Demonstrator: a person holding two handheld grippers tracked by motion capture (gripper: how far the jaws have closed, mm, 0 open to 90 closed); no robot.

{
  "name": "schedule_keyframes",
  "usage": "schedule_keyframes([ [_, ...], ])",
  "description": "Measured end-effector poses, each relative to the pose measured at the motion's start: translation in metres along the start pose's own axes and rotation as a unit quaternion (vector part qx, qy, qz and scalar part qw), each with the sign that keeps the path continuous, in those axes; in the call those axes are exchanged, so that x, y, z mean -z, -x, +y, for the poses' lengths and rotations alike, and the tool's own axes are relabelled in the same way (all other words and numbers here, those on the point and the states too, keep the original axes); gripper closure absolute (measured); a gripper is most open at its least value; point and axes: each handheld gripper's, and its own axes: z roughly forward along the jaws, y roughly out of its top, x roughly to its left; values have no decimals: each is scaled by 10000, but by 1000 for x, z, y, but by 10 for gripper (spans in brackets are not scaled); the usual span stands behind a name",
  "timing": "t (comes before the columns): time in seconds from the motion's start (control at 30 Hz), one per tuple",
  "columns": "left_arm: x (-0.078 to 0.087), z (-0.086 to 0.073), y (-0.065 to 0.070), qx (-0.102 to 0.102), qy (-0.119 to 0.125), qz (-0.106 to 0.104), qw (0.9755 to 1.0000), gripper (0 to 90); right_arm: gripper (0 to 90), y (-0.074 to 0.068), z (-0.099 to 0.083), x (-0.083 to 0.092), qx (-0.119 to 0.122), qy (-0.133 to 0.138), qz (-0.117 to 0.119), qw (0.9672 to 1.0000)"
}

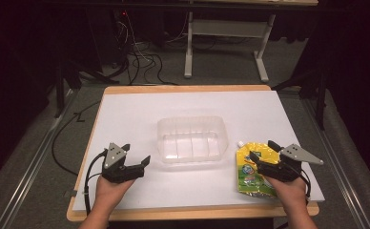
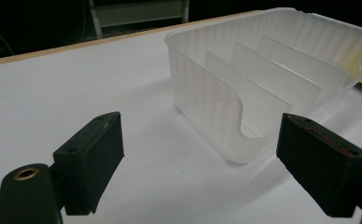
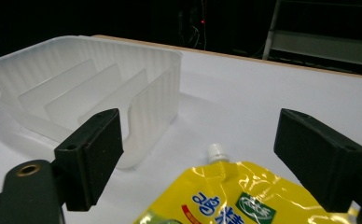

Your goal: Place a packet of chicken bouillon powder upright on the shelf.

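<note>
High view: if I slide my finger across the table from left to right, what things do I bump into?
Left gripper → clear plastic tray with dividers → yellow spouted pouch → right gripper, hovering open over the pouch.

We see a white worktop [image 1: 140, 107] under the tools, cables [image 1: 142, 62] on the floor far beyond, a grey table frame [image 1: 226, 28] behind.

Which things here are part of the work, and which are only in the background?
Part of the work: yellow pouch, clear divided tray, right gripper open over the pouch, left gripper open.
Background: grey frame, floor cables.
</note>
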Motion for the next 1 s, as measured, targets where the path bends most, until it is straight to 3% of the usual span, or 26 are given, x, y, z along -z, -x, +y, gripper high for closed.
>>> schedule_keyframes([
  [0.17,-5,2,0,23,39,-11,10000,149,264,11,-10,19,53,-182,-326,9993],
  [0.2,-8,3,0,-27,19,-23,10000,146,273,22,-19,30,-107,-386,-492,9980],
  [0.23,-8,3,0,-27,19,-23,10000,146,273,22,-19,30,-107,-386,-492,9980],
  [0.27,-11,4,2,-113,94,-7,9999,157,358,29,-28,37,-134,-584,-711,9957],
  [0.3,-12,4,3,-146,142,13,9998,163,396,31,-32,39,-101,-654,-794,9946],
  [0.37,-16,7,6,-127,191,-15,9997,165,540,37,-44,45,-267,-828,-926,9919],
  [0.4,-16,7,6,-127,191,-15,9997,165,540,37,-44,45,-267,-828,-926,9919],
  [0.43,-17,8,7,-119,205,-50,9997,165,590,43,-50,48,-436,-958,-964,9898],
  [0.47,-20,9,8,-123,190,-85,9997,169,723,49,-61,53,-660,-1166,-978,9862],
  [0.5,-21,9,9,-130,169,-118,9997,169,723,49,-61,53,-660,-1166,-978,9862],
  [0.53,-24,11,10,-144,158,-159,9996,169,783,52,-64,55,-734,-1235,-977,9848],
  [0.6,-29,14,13,-169,160,-237,9994,169,888,58,-74,59,-997,-1431,-939,9802],
  [0.7,-35,17,18,-219,177,-322,9991,171,900,61,-85,61,-1138,-1707,-904,9745],
  [0.8,-40,19,21,-277,175,-389,9987,173,900,56,-88,61,-1144,-1753,-741,9750],
  [0.83,-42,19,23,-314,175,-423,9985,176,900,49,-88,58,-1152,-1784,-532,9757],
  [1.0,-45,20,23,-338,133,-478,9982,177,900,40,-86,55,-1011,-1870,-415,9763],
])
